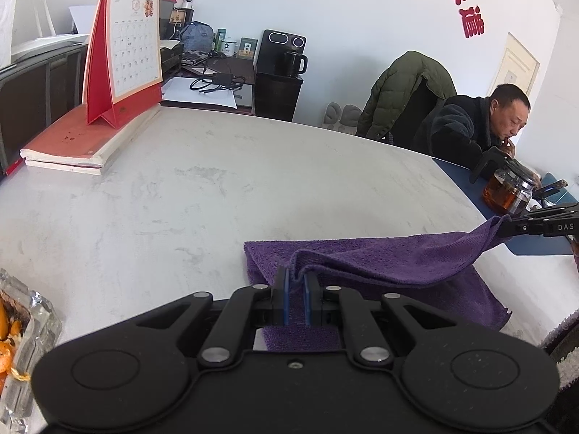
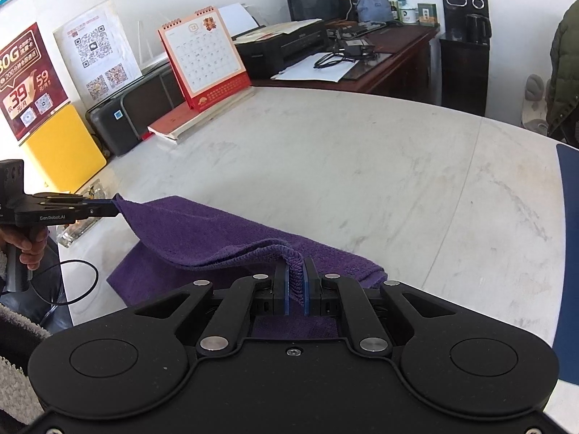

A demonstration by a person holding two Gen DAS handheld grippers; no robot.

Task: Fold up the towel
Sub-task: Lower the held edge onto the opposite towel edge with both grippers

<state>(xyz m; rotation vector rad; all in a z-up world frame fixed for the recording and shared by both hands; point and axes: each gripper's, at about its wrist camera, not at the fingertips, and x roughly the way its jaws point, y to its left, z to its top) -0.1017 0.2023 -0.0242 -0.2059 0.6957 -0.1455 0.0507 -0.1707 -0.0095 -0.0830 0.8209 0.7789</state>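
Observation:
A purple towel (image 1: 380, 260) lies on the pale marble table (image 1: 181, 199) near its front edge, with its top layer lifted off the lower one. My left gripper (image 1: 296, 282) is shut on the towel's left near corner. My right gripper (image 2: 296, 275) is shut on the towel (image 2: 202, 231) at its right near corner. In the left wrist view the right gripper (image 1: 506, 226) pinches the raised corner at the far right. In the right wrist view the left gripper (image 2: 114, 206) holds the other raised corner at the left, with a hand (image 2: 29, 249) on its handle.
A red desk calendar (image 1: 123, 50) stands on a stack of books (image 1: 83, 141) at the table's far left. A glass dish of orange peel (image 1: 21, 332) sits at the near left. A glass teapot (image 1: 510, 188) rests on a blue mat (image 1: 466, 184) at the right, where a seated person (image 1: 470, 126) leans.

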